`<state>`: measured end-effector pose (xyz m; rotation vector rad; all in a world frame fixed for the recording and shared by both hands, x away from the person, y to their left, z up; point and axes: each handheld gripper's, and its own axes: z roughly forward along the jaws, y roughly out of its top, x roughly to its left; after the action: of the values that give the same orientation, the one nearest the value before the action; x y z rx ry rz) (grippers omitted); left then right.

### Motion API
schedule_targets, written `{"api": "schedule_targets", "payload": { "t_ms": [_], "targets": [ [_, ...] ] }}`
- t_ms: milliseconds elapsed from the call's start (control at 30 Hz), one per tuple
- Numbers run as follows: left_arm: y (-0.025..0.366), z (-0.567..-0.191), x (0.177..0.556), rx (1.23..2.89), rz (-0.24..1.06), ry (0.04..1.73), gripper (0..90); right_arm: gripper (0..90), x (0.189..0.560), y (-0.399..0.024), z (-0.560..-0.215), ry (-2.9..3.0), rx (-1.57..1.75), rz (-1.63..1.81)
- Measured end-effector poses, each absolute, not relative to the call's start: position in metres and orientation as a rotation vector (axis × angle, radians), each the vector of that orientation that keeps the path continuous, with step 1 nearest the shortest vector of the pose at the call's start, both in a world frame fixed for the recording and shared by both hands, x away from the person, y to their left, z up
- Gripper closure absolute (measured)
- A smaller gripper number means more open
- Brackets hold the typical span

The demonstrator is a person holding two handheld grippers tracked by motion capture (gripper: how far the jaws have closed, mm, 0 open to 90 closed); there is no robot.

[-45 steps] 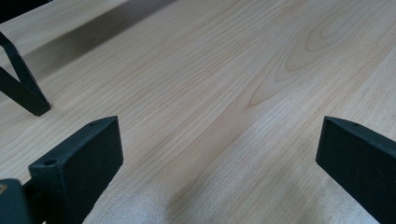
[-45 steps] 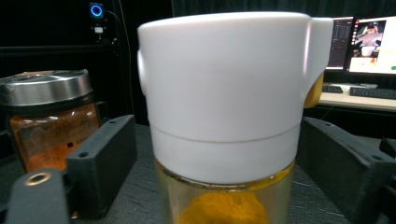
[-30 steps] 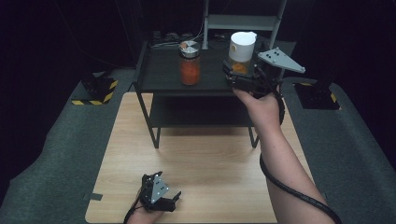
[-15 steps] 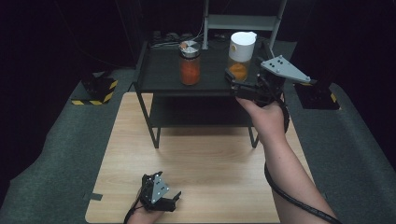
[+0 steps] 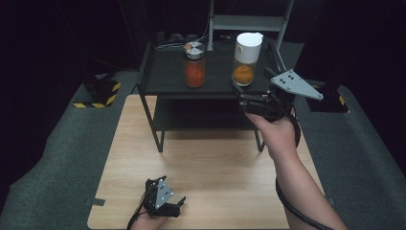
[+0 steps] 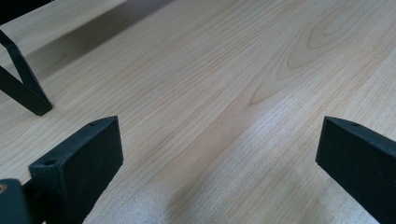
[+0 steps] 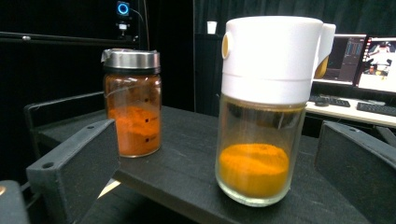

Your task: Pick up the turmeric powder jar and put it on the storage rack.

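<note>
Two spice jars (image 5: 246, 60), one shelf (image 5: 163, 79)

High view looks down; right tool's camera (close) shares its shelf (image 5: 215, 81).

Black shelf (image 5: 163, 84) on far part of wooden table (image 5: 215, 158), carrying steel-lidded jar (image 5: 194, 64) left and white-capped jar (image 5: 246, 58) right, near its front edge.

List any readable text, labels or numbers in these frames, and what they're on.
None legible.
Steel-lidded spice jar: a few small dark marks on the glass, too small to read.
White-capped spice jar: no label or print.
Monitors behind: screen content too blurred to read.
Hazard-striped block: stripes, no words.
</note>
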<state>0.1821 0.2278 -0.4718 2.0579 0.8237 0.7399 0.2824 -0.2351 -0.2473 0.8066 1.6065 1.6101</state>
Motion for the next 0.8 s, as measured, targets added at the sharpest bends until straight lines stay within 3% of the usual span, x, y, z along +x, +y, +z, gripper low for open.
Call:
{"api": "schedule_targets", "payload": {
  "t_ms": [800],
  "targets": [
    [0.227, -0.472, 0.181, 2.061, 0.748, 0.818, 0.9, 0.0, 0.256, -0.25, -0.289, 1.667, 0.772, 1.571]
  ]
}}
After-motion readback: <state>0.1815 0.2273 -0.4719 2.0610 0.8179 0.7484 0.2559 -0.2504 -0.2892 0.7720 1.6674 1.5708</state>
